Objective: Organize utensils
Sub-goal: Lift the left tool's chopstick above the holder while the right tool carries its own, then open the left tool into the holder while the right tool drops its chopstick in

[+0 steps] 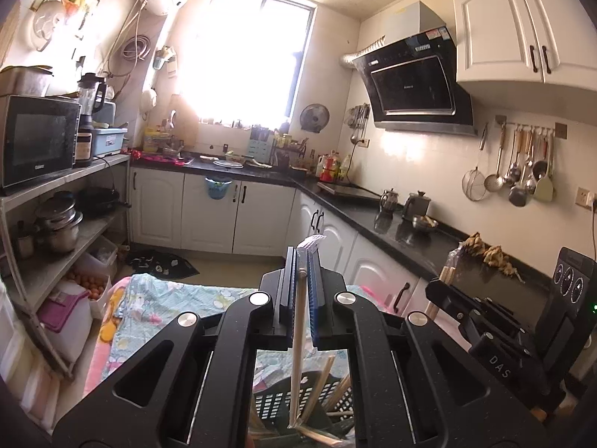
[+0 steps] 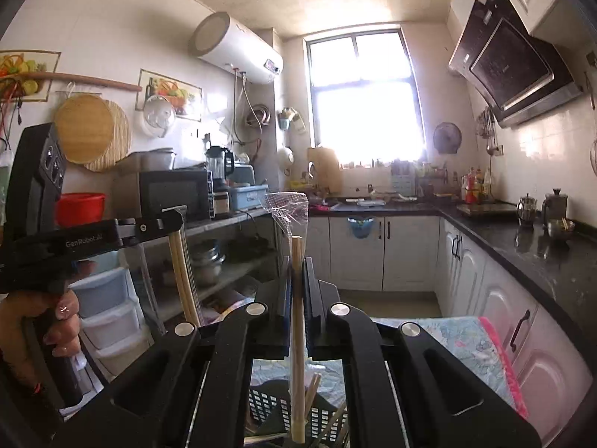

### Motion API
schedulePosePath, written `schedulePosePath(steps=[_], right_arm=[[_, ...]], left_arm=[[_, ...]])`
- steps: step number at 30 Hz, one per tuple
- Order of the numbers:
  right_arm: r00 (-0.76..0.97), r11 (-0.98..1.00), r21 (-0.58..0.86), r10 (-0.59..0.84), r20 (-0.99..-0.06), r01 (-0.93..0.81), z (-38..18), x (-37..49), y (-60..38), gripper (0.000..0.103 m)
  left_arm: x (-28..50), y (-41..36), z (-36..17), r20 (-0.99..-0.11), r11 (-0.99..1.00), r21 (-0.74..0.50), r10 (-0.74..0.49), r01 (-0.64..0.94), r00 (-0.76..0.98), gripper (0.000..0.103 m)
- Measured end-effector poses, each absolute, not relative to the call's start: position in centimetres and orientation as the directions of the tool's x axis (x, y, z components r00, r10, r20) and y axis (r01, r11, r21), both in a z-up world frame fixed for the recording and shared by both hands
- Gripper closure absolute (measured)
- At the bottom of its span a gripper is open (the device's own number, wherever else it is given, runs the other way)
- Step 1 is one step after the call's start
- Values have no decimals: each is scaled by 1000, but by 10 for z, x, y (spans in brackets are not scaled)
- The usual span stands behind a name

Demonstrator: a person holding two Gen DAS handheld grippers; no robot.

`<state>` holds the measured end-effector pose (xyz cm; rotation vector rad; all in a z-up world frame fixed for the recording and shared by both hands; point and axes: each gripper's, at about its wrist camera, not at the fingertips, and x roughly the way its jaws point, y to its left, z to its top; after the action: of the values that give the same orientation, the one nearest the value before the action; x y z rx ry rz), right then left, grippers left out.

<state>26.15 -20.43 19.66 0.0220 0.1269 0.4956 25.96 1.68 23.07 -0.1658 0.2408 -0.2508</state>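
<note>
Two grips: my left gripper (image 1: pixel 303 261) fingers clench wrapped chopsticks (image 1: pixel 298 336), my right gripper (image 2: pixel 297 272) fingers clench another pair (image 2: pixel 297 336). Both hang over the black basket (image 1: pixel 272 403); its contents are mostly hidden behind my grippers.

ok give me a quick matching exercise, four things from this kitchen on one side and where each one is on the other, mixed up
Things:
1. microwave
2. ladles and spatulas
3. water heater
4. wrapped chopsticks

Places:
A. hanging from a rail on the tiled wall
B. clamped in the right gripper, above the black basket
C. on the top level of the open shelf
D. mounted high on the wall near the window

Pairs: 1-C, 2-A, 3-D, 4-B
</note>
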Motion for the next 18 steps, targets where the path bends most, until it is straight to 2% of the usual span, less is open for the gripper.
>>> schedulePosePath(steps=[18], right_arm=[[881,903,57,429,-198,-426,117,293,-189,97]], left_arm=[[281,7,153,-309,958,-184,-267,218,913,100]])
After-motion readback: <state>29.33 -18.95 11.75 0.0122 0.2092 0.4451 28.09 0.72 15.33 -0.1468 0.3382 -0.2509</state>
